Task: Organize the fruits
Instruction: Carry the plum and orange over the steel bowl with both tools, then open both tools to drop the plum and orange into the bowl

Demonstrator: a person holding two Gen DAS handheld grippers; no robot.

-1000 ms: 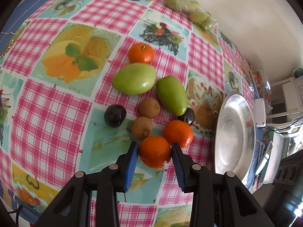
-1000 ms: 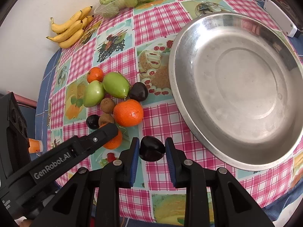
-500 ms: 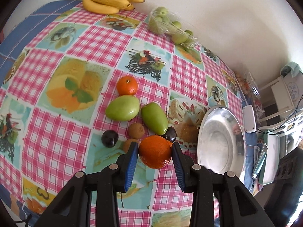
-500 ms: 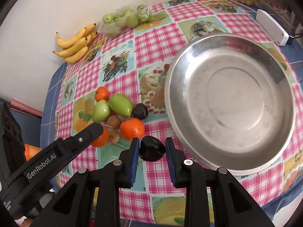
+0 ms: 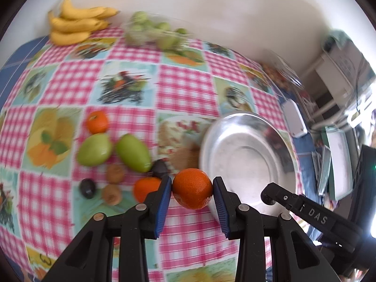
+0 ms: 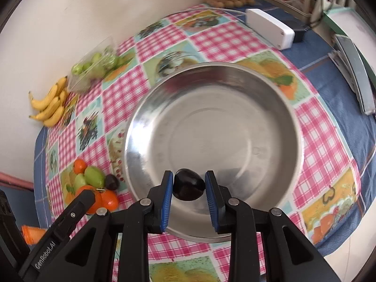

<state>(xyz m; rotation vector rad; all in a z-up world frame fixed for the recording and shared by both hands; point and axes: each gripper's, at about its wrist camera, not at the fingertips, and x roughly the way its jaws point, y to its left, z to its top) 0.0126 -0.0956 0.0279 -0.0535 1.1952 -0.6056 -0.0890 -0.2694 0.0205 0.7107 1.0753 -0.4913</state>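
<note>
Within the last second both grippers have lifted off the tabletop [image 5: 185, 94] and swung toward the steel bowl [image 6: 291, 127]: the right gripper [image 6: 189, 185], jaws clamped on a dark plum [image 6: 188, 185], now hangs over the bowl's near side, and the left gripper [image 5: 192, 189], holding an orange [image 5: 192, 188], nears its rim. Nothing lies in the bowl yet. Left behind: two oranges, two green mangoes, two kiwis, two plums.

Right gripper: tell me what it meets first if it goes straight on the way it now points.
The right gripper, shut on a dark plum, points into the steel bowl. Going straight on, it would probably meet the bowl's bare inner floor first; nothing else shows in that line, though depth is unclear.
</note>
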